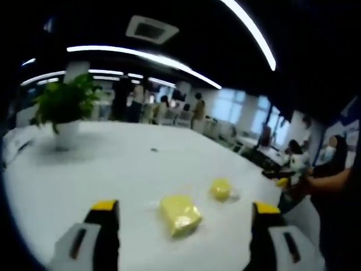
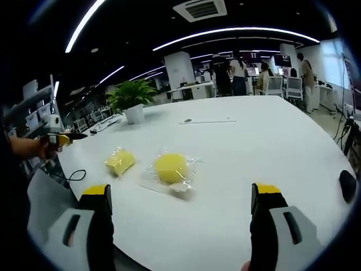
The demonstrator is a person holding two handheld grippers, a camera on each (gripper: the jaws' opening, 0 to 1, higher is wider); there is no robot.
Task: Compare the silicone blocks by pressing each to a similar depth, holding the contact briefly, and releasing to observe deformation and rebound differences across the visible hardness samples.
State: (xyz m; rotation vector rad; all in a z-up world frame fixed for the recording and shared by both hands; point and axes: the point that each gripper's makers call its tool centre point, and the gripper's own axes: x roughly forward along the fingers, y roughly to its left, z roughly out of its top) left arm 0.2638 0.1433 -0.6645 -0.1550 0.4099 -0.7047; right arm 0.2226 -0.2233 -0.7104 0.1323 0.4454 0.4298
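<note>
Two yellow silicone samples lie on a broad white table (image 2: 271, 147), each in clear plastic wrap. In the left gripper view we see the rectangular yellow silicone block (image 1: 180, 214) nearest, lying between the jaws' lines of sight, with the round yellow silicone block (image 1: 220, 188) just beyond it to the right. In the right gripper view the order reverses: the round block (image 2: 171, 167) lies near the centre and the rectangular one (image 2: 120, 161) to its left, the two near each other but apart.

The left gripper (image 1: 186, 210) has its yellow-tipped jaws spread wide, gripping nothing; the right gripper (image 2: 183, 192) likewise stands wide apart and empty. Neither touches a sample. In the right gripper view, at the left edge, the left gripper appears again, held in a hand (image 2: 35, 148).

A potted green plant in a white pot (image 1: 65, 110) stands farther back on the table, and people (image 2: 237, 70) stand in the office behind.

We judge the step in hand to be the approach, before any press. The next move calls for lowering a jaw tip squarely onto one block, pressing to a modest depth, holding, then lifting clear.
</note>
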